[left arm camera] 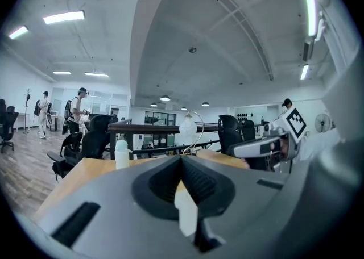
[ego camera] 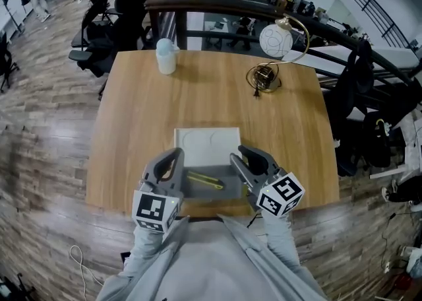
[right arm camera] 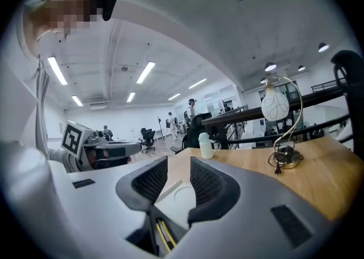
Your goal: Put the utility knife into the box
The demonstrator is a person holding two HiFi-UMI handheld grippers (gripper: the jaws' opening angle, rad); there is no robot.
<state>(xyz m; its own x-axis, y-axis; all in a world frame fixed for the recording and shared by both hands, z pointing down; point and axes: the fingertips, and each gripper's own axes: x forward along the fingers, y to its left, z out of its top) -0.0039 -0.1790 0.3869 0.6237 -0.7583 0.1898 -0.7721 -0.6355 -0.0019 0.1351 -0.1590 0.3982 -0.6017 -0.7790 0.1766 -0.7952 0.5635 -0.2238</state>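
Bright, even office light. Ceiling strip lights [left arm camera: 63, 17] slightly blown out, upper left of left gripper view. Soft faint shadows on table [ego camera: 211, 95]. Heavy fisheye: black corners in gripper views, floor smeared at head view edges. Left gripper [left arm camera: 182, 161], right gripper [right arm camera: 179, 175] soft near lens; background sharper.

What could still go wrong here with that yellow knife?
1. The box holding the utility knife sits right at the near edge of the table; a nudge could push it off.
2. The right gripper hovers with its jaws open close beside the knife and might knock it askew.
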